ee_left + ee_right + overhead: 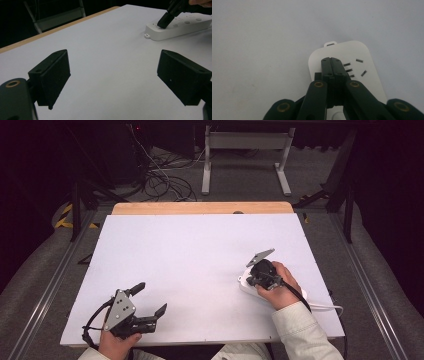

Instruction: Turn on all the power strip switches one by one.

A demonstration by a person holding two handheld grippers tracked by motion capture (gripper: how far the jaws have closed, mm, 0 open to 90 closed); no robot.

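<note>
A white power strip (250,287) lies on the white bench (190,265) near the right part of its front edge, a small mounting tab at its far end and its white cord running off toward the right edge. The right gripper (333,62) points down onto the strip's end beside the socket slots, jaws pressed together with nothing between them, their tips at or on the strip's top face. The left gripper (150,300) sits near the front left corner, jaws spread wide and empty, well apart from the strip.

A white table (190,265) carries a white power strip (180,28).
</note>
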